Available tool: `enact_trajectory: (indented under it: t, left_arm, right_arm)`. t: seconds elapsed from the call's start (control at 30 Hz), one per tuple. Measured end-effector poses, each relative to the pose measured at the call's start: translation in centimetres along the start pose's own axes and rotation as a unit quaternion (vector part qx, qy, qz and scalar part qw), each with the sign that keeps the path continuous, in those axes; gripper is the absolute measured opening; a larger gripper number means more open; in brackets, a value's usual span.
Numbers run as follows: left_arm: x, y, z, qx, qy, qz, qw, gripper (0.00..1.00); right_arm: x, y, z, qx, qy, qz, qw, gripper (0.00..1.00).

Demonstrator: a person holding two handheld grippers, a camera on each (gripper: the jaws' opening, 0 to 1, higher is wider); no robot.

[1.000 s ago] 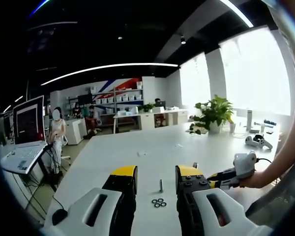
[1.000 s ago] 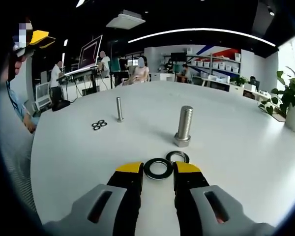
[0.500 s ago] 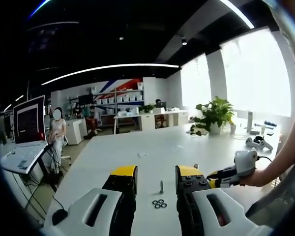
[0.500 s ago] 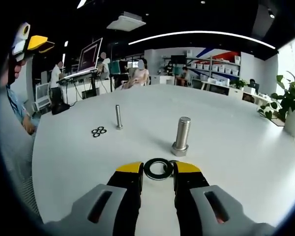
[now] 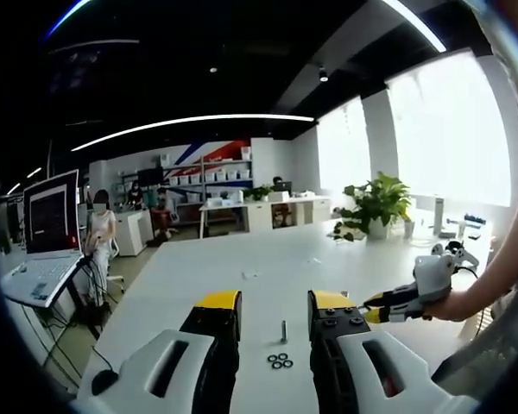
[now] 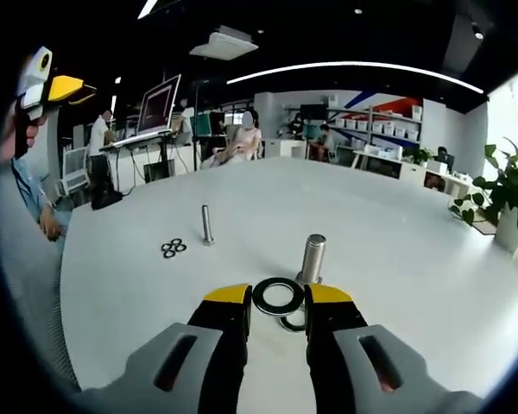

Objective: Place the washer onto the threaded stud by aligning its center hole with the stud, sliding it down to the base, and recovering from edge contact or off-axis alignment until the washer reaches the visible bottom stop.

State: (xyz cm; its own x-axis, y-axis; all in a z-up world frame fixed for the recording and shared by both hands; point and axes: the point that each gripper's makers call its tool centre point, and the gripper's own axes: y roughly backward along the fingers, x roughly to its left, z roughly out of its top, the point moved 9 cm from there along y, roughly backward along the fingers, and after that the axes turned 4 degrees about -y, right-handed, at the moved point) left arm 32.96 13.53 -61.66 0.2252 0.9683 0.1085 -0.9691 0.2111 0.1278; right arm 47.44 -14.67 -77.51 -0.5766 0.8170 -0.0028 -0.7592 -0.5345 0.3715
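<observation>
My right gripper (image 6: 278, 295) is shut on a dark steel washer (image 6: 277, 309), held flat between the yellow tips and lifted off the white table (image 6: 138, 293). Just behind it stands the thick threaded stud (image 6: 312, 256), upright, its base hidden by the washer and the right jaw. A second large washer (image 6: 290, 324) lies on the table below the held one. My left gripper (image 5: 274, 302) hangs open above the table with nothing between its jaws. The right gripper (image 5: 412, 291), in a person's hand, comes in from the right in the left gripper view.
A thin stud (image 6: 206, 225) stands at the left with three small washers (image 6: 173, 247) beside it; the same thin stud (image 5: 283, 329) and small washers (image 5: 280, 360) lie ahead of my left jaws. A potted plant (image 5: 375, 203) and a controller (image 5: 453, 250) sit at the table's far right.
My right gripper has risen with the washer in it; the thick stud now sits lower, right behind the washer, and the second washer shows underneath. The left gripper has held still.
</observation>
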Motion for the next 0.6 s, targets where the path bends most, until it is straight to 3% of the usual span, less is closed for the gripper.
enact_trajectory:
  t: [0.6]
  left_arm:
    - [0.5,-0.1,0.5,-0.008,0.002,0.002,1.0000,0.29]
  right_arm:
    - [-0.3,-0.1,2.5,-0.022,0.007,-0.007,0.9997,0.26]
